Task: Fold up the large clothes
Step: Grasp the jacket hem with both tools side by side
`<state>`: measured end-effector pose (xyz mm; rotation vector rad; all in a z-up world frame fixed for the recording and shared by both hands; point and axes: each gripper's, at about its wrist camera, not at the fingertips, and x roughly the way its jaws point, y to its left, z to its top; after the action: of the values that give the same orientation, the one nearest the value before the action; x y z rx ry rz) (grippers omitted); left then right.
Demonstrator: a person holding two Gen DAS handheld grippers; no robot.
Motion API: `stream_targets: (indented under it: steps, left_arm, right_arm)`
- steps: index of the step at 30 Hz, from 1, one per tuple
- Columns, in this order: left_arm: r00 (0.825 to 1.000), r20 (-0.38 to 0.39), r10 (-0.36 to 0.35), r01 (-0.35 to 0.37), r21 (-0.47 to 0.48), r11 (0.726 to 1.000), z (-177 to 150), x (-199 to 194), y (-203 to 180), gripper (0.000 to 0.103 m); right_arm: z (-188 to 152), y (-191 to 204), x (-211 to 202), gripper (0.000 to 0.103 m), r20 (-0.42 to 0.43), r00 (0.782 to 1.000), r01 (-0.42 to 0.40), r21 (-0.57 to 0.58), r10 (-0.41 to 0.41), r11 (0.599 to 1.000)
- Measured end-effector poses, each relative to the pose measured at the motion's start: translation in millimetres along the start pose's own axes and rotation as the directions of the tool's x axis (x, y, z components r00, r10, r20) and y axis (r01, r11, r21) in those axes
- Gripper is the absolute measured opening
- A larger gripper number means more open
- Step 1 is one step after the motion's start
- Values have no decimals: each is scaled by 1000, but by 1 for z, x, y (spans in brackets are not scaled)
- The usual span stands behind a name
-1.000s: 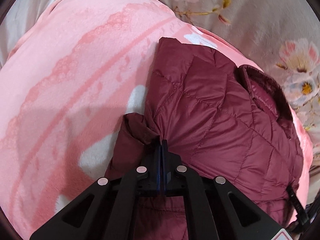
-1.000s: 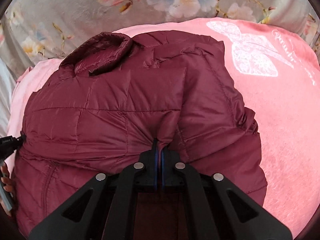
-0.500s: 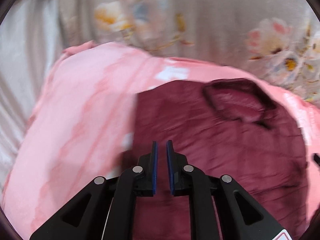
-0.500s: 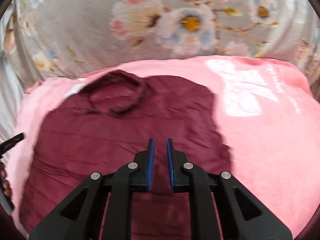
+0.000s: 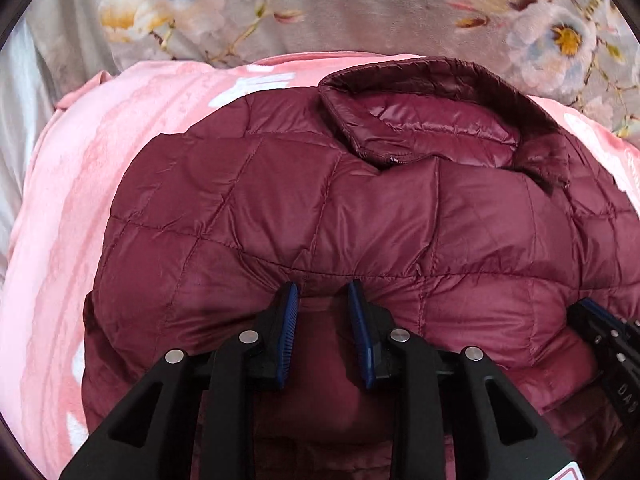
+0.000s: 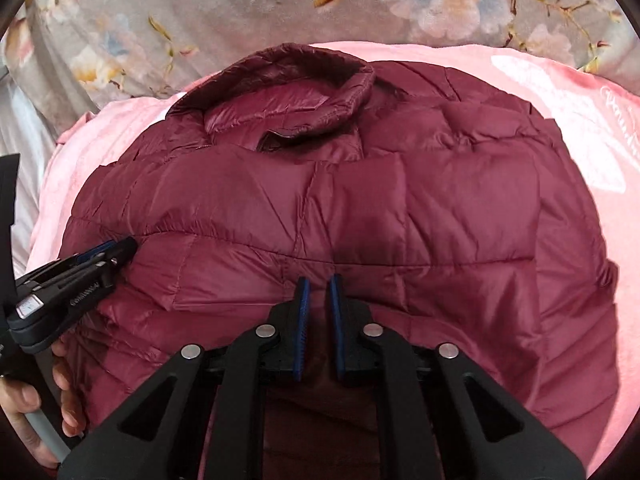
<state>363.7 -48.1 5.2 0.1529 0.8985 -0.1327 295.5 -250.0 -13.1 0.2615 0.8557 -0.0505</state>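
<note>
Both hand-held grippers released since a second ago. Left hand-held gripper wide apart, right hand-held gripper narrowly parted, tips at folded maroon jacket on pink blanket.

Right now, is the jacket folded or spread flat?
Folded. The jacket lies as a compact bundle on the pink blanket, collar on top, sleeves tucked out of sight.
</note>
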Motion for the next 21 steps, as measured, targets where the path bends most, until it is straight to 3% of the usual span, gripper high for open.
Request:
stream_targets:
  steps: [4, 8, 21]
  left_arm:
    - [998, 41, 46, -47, 26, 999, -8, 1, -10, 27]
    - [999, 44, 11, -10, -2, 1000, -8, -2, -3, 27]
    - [999, 50, 0, 0, -12, 1000, -8, -3, -1, 28]
  right_arm:
    - [-5, 6, -1, 10, 24, 999, 30, -28, -29, 999]
    - [-3, 2, 0, 10, 28, 1000, 13, -17, -12, 1000]
    - [-3, -5, -2, 10, 28, 999, -28, 17, 27, 999]
